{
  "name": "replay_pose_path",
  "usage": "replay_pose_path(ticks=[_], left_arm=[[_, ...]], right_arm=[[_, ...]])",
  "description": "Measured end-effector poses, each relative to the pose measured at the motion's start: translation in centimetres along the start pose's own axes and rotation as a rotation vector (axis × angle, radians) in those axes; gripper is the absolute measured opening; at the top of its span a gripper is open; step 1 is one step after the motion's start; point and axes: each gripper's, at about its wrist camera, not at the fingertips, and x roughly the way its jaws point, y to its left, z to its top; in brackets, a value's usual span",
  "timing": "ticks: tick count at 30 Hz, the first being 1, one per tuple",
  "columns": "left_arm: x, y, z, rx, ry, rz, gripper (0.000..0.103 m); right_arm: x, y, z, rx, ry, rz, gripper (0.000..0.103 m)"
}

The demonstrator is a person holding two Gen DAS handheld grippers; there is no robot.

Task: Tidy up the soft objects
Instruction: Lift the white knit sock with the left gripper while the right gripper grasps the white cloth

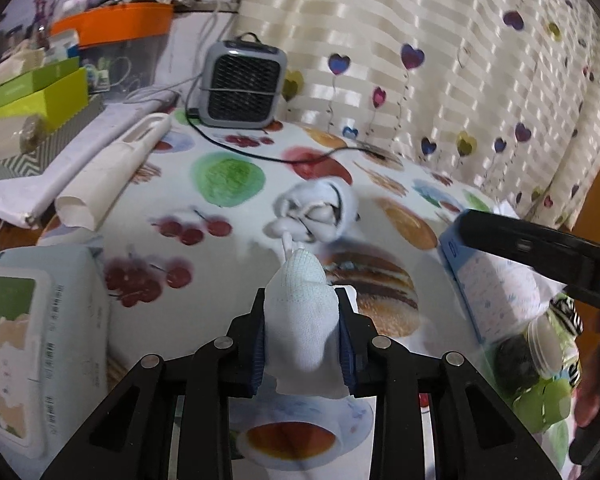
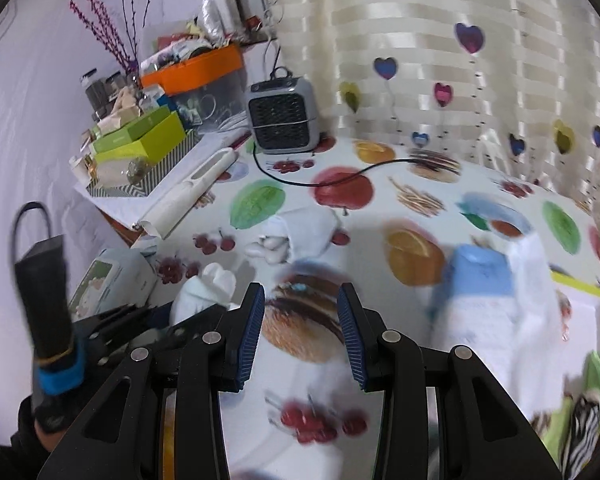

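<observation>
The left gripper (image 1: pixel 302 320) was clamped on a white sock (image 1: pixel 302 312), held above the table (image 1: pixel 228 256). The right gripper (image 2: pixel 301 328) stood apart, empty. A white bundle (image 1: pixel 320 212) lay beyond, mid-table. The sock looked light, limp and easily crushed; gripping its thick middle fold seemed safest, since loose ends would likely sag

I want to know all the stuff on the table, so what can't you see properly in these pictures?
- Left wrist view: the white knitted sock clamped in the left gripper; its lower end is hidden behind the fingers.
- Both views: the white bundle of soft things mid-table is blurred.
- Right wrist view: the blue tissue box is smeared by motion blur.
- Right wrist view: the striped black-and-white item is cut off by the edge.
</observation>
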Motion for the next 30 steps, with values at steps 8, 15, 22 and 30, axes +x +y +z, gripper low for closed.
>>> replay_pose_path(ticks=[8, 15, 22, 30], left_arm=[[-0.7, 1.6, 0.5, -0.055, -0.028, 0.013, 0.028], [-0.7, 3.0, 0.7, -0.102, -0.039, 0.026, 0.028], [-0.3, 3.1, 0.7, -0.1, -0.029, 0.033, 0.028], [-0.2, 3.2, 0.7, -0.102, -0.023, 0.031, 0.028]], right_arm=[[5.3, -1.1, 3.4, 0.169, 0.057, 0.09, 0.039], [9.0, -2.1, 5.5, 0.253, 0.073, 0.075, 0.039], [12.9, -1.4, 6.4, 0.221, 0.128, 0.008, 0.039], [13.5, -1.7, 4.5, 0.172, 0.226, -0.035, 0.052]])
